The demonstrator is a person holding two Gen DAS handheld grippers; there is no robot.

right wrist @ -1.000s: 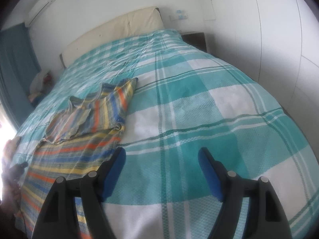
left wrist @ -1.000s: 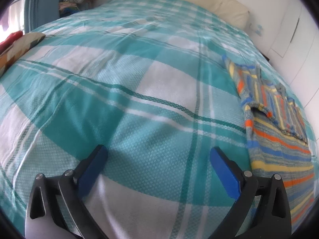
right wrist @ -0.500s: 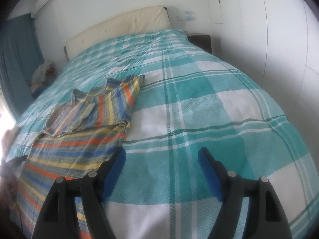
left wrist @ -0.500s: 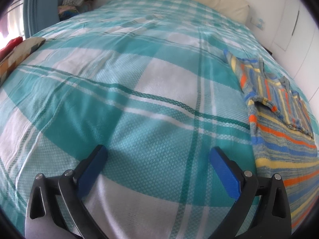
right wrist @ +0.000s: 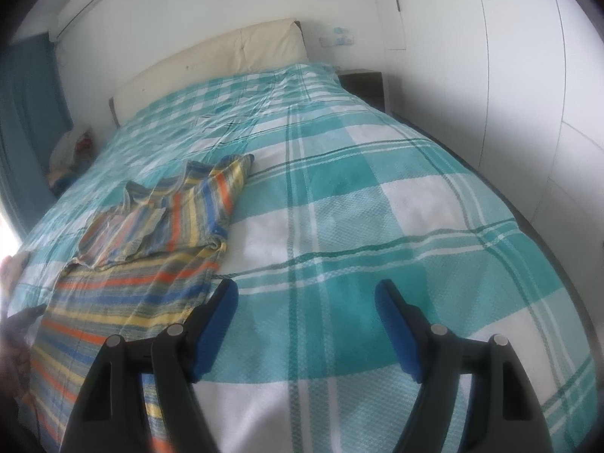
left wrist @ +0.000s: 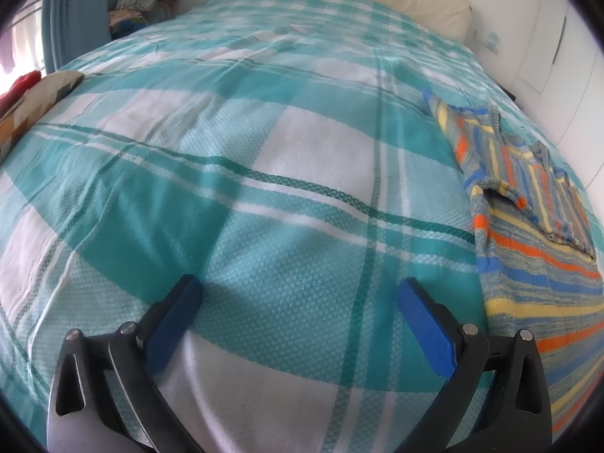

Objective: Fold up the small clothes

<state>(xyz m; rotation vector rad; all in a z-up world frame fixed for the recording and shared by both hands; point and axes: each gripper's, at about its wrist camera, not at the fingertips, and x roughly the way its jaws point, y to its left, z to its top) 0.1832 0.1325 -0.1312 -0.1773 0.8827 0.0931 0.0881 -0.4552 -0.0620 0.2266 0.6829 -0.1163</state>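
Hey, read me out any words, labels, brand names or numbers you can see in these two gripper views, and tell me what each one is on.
No readable text in either view.
Striped shirt: stripes only, no print or tag visible.
Plaid bedspread: pattern only.
Wall switch plate by the headboard: small blue marks, too blurred to tell whether they are writing.
Air conditioner: no legible brand.

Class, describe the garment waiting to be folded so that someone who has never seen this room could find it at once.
Start at the large bed under a teal-and-white checked cover, its cream headboard at the wall. On the cover lies a striped shirt, its sleeves folded in. It alone carries orange, blue and yellow stripes.
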